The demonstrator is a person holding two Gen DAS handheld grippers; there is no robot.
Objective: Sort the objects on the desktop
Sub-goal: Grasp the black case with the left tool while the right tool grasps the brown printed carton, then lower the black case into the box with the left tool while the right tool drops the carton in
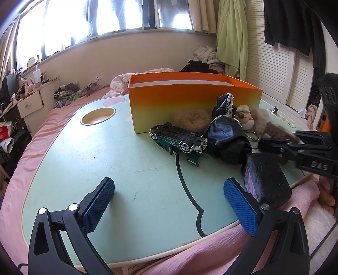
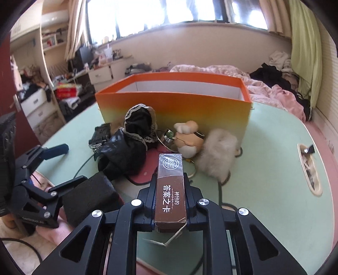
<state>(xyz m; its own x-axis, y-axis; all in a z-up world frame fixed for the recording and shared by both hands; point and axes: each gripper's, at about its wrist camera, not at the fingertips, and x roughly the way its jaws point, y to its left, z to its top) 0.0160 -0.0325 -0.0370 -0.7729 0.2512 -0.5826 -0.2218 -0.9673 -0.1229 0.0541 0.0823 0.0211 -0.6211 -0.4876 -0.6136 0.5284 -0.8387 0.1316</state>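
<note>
The right gripper (image 2: 170, 190) is clamping a brown card box (image 2: 170, 188) lengthwise between its fingers, holding it above the desk (image 1: 105, 160) in front of the orange box (image 2: 175, 105). The left gripper (image 1: 169, 203) is hovering with its blue pads (image 1: 97, 203) wide apart and holding nothing, just beside a black block (image 1: 268, 177) at the near desk edge.

Likely faults from this position:
- The card box is projecting well past the fingertips. It could catch the near wall of the orange box on the way in.
- The clutter is lying directly under the path: black lace-trimmed fabric (image 2: 135, 135), a plush keychain figure (image 2: 188, 137) and a fluffy white pouch (image 2: 217, 152). A low pass could drag these along.
- The upturned toy car (image 1: 179, 139) is lying against the fabric and could roll if nudged.
- The black block is overhanging the edge and could be pushed off.

The desk is a pale green lap table with a recessed cup holder (image 1: 98, 116), sitting on a bed with pink bedding (image 1: 42, 131). The room is appearing cluttered, with bright windows (image 1: 105, 17) behind.
</note>
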